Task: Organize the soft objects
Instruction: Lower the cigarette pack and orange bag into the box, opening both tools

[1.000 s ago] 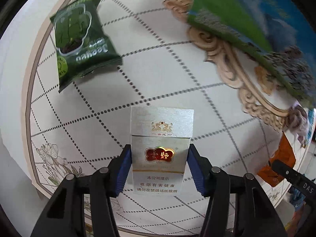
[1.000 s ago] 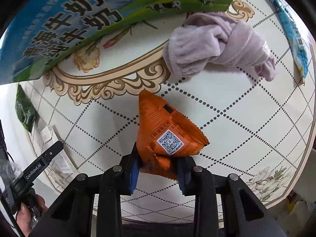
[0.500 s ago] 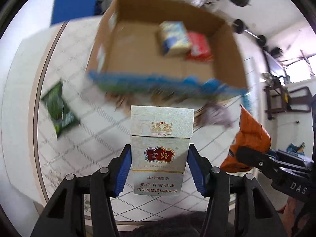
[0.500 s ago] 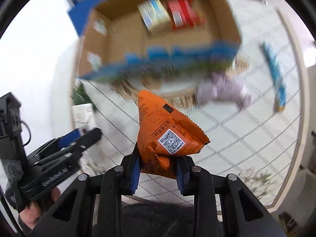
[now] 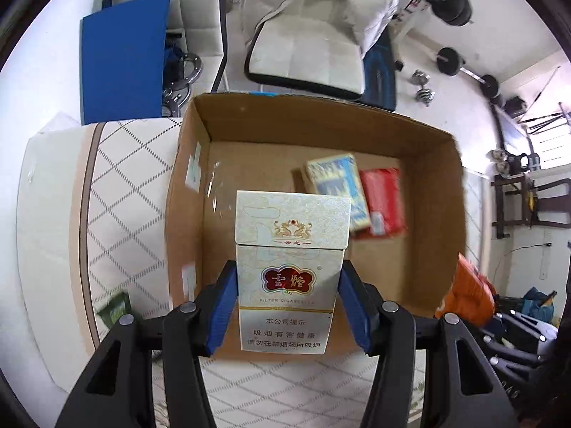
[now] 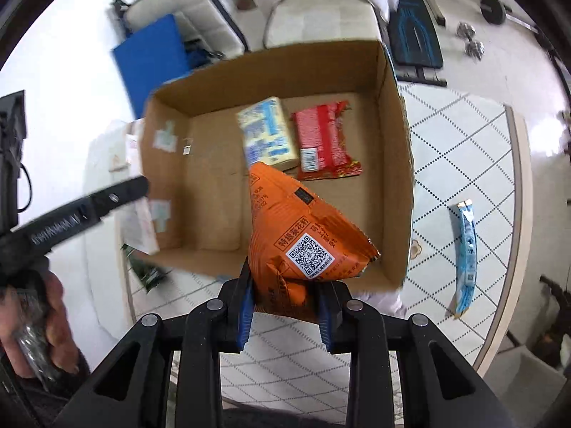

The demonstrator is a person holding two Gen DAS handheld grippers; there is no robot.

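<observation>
We judge this a home room used for exercise: white padded chair (image 5: 310, 57) top centre, barbell (image 5: 464, 67) and dumbbell (image 5: 423, 87) upper right.

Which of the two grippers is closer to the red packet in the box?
Probably right. The right gripper, holding the orange bag, hangs near the red packet; the left gripper, holding the cigarette pack, sits further left.

Colours we are seeing

We are viewing a silver-white pack (image 5: 291, 274) with red emblem, orange packet (image 6: 303, 235), brown box (image 6: 396, 164), white table (image 6: 464, 135) with dotted diamonds.
</observation>
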